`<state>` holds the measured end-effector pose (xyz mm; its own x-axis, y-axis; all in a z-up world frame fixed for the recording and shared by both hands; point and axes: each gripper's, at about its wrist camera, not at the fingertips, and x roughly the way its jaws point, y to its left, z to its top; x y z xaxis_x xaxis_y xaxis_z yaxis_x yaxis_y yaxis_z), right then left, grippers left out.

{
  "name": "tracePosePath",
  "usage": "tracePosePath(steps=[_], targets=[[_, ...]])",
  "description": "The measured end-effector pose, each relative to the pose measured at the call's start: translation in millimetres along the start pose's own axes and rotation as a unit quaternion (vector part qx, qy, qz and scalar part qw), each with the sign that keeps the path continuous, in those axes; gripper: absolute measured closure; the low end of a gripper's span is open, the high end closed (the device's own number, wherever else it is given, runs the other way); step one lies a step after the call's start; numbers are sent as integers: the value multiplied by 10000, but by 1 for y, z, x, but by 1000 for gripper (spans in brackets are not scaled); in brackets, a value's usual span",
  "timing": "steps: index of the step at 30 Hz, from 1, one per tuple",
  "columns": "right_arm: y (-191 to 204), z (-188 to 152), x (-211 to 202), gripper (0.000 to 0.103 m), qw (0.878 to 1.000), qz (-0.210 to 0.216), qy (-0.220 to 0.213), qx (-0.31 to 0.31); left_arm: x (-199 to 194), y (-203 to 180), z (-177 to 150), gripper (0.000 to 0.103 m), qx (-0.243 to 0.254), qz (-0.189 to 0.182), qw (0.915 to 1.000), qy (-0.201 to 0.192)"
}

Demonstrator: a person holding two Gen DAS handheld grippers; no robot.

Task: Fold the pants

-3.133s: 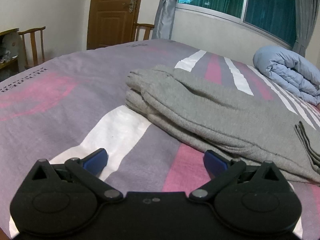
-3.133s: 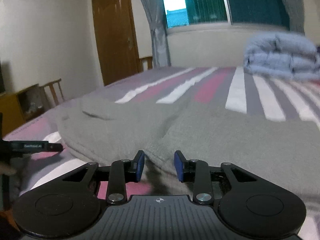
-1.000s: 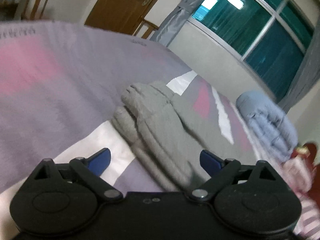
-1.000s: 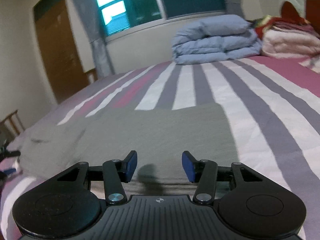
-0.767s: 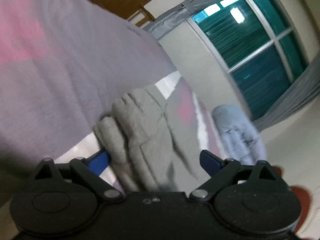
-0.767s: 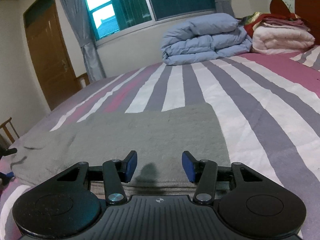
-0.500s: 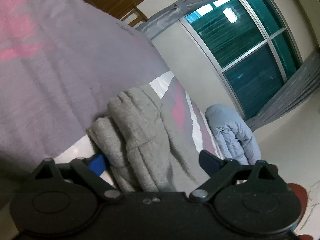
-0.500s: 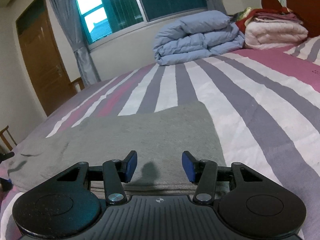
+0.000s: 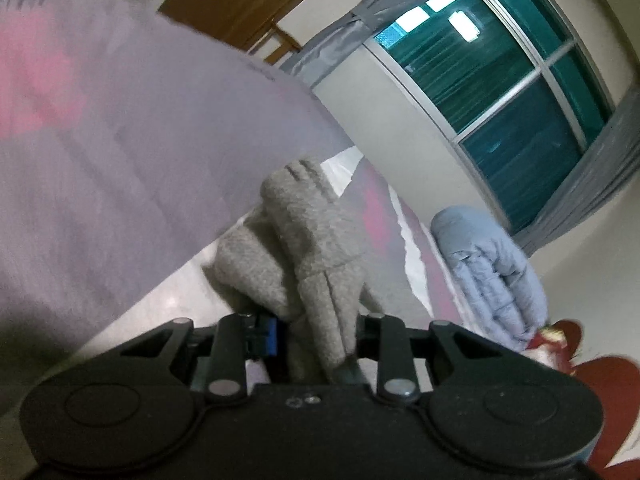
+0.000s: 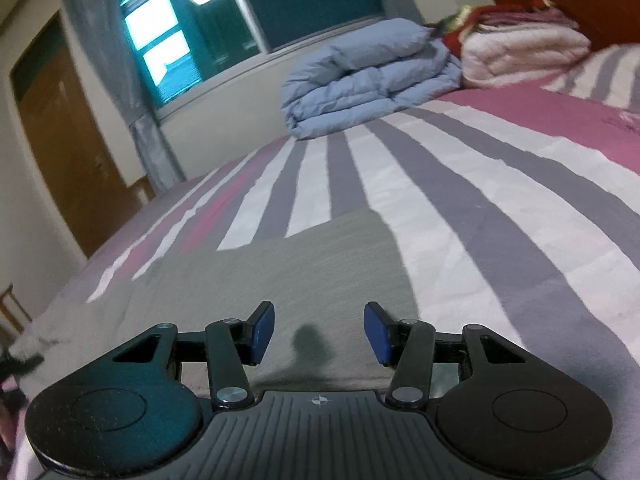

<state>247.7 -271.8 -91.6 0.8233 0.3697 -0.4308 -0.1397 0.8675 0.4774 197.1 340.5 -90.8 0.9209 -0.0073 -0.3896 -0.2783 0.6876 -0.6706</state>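
The grey pants [image 9: 304, 216] lie lengthwise on the striped bed. In the left wrist view their bunched leg ends rise between the jaws of my left gripper [image 9: 316, 332]. Those jaws are closing and pinch the cloth, which hides the right pad. In the right wrist view the other end of the pants [image 10: 280, 264] lies flat and smooth. My right gripper [image 10: 319, 332] hovers just over its near edge, open, with nothing between its blue pads [image 10: 262, 332].
A bed sheet [image 10: 480, 200] striped pink, grey and white spreads around the pants. A folded blue duvet [image 10: 368, 76] and a pink-white blanket stack [image 10: 520, 52] sit at the far side by the window [image 9: 500, 80]. A wooden door [image 10: 68, 148] stands at the left.
My left gripper's jaws have gone from wide apart to pinched on the pants' leg ends, after moving in close. The right gripper rolled and shifted slightly over the flat end, still open.
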Motion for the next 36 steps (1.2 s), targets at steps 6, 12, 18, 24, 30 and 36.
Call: tracePosePath(steps=[6,12,18,24,30,36], targets=[[-34,20,-20,53,9982,-247,-218,499,-14,-32,1,85,710,269,9969,-221],[-82,35,-43,53,9935,-561,-384,915,-14,-124,-7,86,2038,-65,9785,-321],[-117,39,-62,53,9878,-706,-460,1308,18,-231,-64,86,3330,-540,9414,34],[-140,39,-72,53,9811,-696,-527,1729,39,-320,-165,86,4424,-1284,8863,472],[-160,38,-78,53,9727,-652,-541,2162,56,-351,-270,86,5424,-1465,8238,750],[-162,38,-81,53,9724,-628,-554,2177,59,-353,-296,85,5646,-1413,8108,621]])
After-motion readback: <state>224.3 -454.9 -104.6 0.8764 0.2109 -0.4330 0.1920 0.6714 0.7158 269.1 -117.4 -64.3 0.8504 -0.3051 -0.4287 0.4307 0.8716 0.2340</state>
